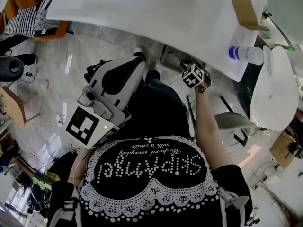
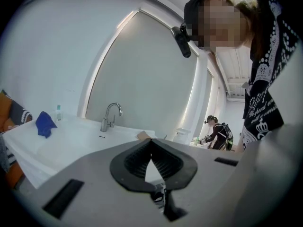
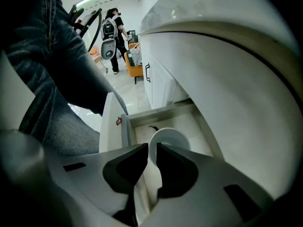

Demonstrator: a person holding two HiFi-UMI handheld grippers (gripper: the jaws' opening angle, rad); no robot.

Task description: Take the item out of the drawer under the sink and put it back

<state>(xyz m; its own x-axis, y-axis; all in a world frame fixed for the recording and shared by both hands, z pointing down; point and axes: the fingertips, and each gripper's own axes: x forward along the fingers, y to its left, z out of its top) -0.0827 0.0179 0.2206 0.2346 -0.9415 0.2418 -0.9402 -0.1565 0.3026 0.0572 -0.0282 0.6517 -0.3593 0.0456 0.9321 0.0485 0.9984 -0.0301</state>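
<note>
In the right gripper view a drawer [image 3: 158,111] stands pulled out under the white sink counter [image 3: 222,70]. A white round bowl [image 3: 171,137] sits inside it. My right gripper [image 3: 150,148] points steeply down over the drawer, its jaws a narrow gap apart with the bowl's near rim in that gap. In the head view only that gripper's marker cube [image 1: 193,75] shows, by the counter's edge [image 1: 142,13]. My left gripper [image 1: 137,56] is held out nearly level at the left. In its own view the left gripper [image 2: 151,143] is shut, tips touching and empty.
A faucet [image 2: 110,115], a blue cloth [image 2: 45,124] and a small bottle [image 2: 57,112] are on the counter. A brown cardboard piece [image 1: 244,6] and a blue-capped bottle [image 1: 246,54] lie at its right end. A white chair [image 1: 274,89] stands at the right. Another person [image 3: 111,27] stands far off.
</note>
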